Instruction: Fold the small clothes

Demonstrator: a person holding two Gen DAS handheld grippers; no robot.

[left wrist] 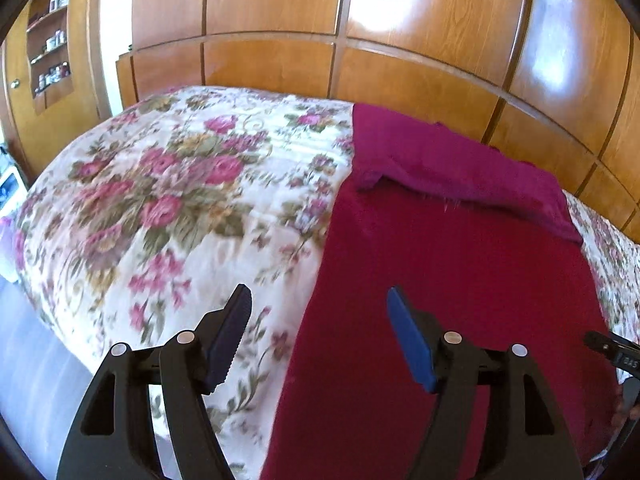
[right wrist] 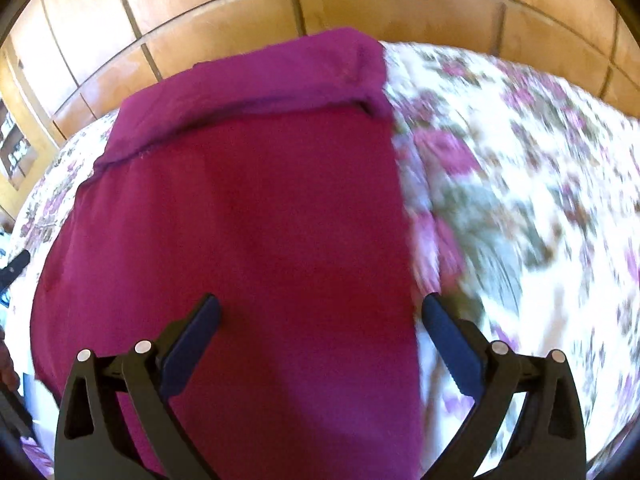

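left gripper (left wrist: 319, 300) angled down, jaws apart, empty; right gripper (right wrist: 320, 308) angled steeply down, jaws wide, empty.

A dark red cloth (left wrist: 460, 280) lies spread flat on a floral bedspread (left wrist: 160, 200), its long straight edges running from 6 o'clock toward 12 o'clock in both wrist views. At its far end, near 12 o'clock, a band of the fabric is folded back over itself, showing a lighter magenta face with a frayed, slightly raised edge (right wrist: 256, 76).
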